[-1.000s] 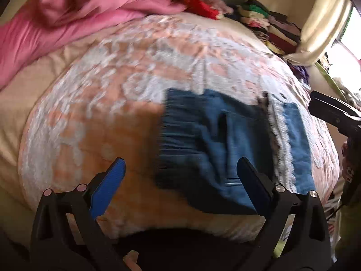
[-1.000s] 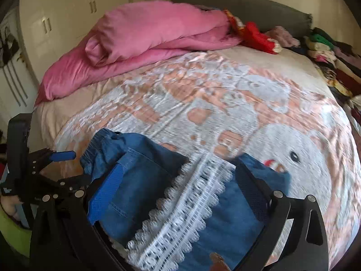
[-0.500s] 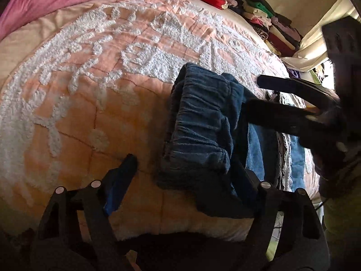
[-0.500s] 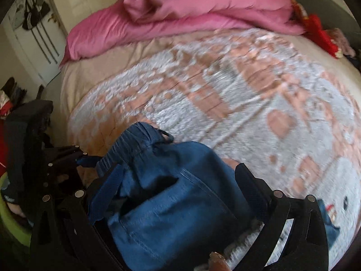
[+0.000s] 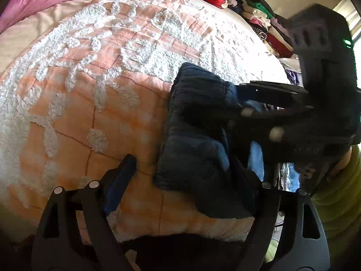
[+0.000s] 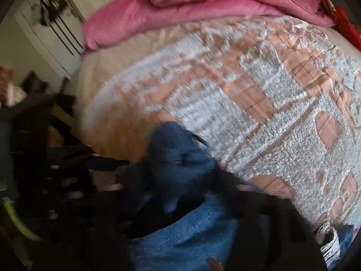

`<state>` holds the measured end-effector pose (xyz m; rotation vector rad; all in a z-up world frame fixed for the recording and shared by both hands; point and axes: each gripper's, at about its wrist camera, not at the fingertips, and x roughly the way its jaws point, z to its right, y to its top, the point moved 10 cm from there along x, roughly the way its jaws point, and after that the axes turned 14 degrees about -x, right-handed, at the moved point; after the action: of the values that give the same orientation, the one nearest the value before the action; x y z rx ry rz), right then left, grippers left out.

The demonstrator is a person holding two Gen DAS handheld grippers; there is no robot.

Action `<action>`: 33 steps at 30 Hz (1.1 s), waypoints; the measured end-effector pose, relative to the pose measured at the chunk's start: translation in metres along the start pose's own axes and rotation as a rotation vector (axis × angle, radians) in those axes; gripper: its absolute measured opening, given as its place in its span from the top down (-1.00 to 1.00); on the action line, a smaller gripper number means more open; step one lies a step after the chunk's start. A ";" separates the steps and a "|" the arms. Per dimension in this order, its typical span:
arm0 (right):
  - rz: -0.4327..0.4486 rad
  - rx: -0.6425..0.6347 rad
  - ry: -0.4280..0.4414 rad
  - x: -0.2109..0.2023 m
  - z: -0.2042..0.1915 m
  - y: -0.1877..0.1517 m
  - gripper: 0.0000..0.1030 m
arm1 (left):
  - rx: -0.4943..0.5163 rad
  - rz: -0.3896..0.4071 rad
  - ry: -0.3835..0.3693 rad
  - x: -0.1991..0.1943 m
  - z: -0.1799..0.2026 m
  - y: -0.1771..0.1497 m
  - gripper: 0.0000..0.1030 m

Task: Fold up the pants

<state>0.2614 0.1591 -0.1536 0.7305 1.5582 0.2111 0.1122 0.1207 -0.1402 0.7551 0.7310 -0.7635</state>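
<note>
The blue denim pants lie bunched at the near edge of the bed, waistband end up. My left gripper straddles that bunch and its jaws are opening. Its left finger stands clear of the cloth, while the right one is half buried under the denim. From the right, my right gripper reaches in. Its jaws are closing, with a fold of the pants pinched between them. In the right wrist view the right gripper is dark and blurred. The left gripper's blue pad shows beside it.
An orange-and-white tufted bedspread covers the bed. A pink duvet is heaped at the far end. Stacked clothes line the far right side. A lace-trimmed piece lies at the lower right. Wardrobe doors stand behind, and a yellow-green sleeve is near.
The right gripper swung left over the pants and closed on the waistband end. The flat denim has bunched up. The left gripper dipped slightly and narrowed a little.
</note>
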 end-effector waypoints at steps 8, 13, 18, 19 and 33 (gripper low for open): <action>0.152 0.079 -0.006 -0.053 0.001 -0.010 0.36 | 0.042 0.043 -0.014 -0.015 0.017 -0.003 -0.58; 0.236 0.112 -0.019 -0.089 0.006 -0.021 0.36 | 0.068 0.040 -0.061 -0.020 0.042 -0.011 -0.65; 0.301 0.133 -0.045 -0.125 0.012 -0.035 0.36 | 0.089 0.038 -0.084 -0.020 0.063 -0.018 -0.73; 0.310 0.139 -0.050 -0.130 0.014 -0.038 0.36 | 0.093 0.042 -0.085 -0.019 0.068 -0.020 -0.74; 0.410 0.218 -0.076 -0.179 0.035 -0.083 0.35 | 0.189 0.009 -0.175 0.002 0.146 -0.045 -0.13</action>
<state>0.2602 -0.0164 -0.0557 1.2167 1.3592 0.3143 0.1194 -0.0199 -0.0801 0.8497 0.5022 -0.8873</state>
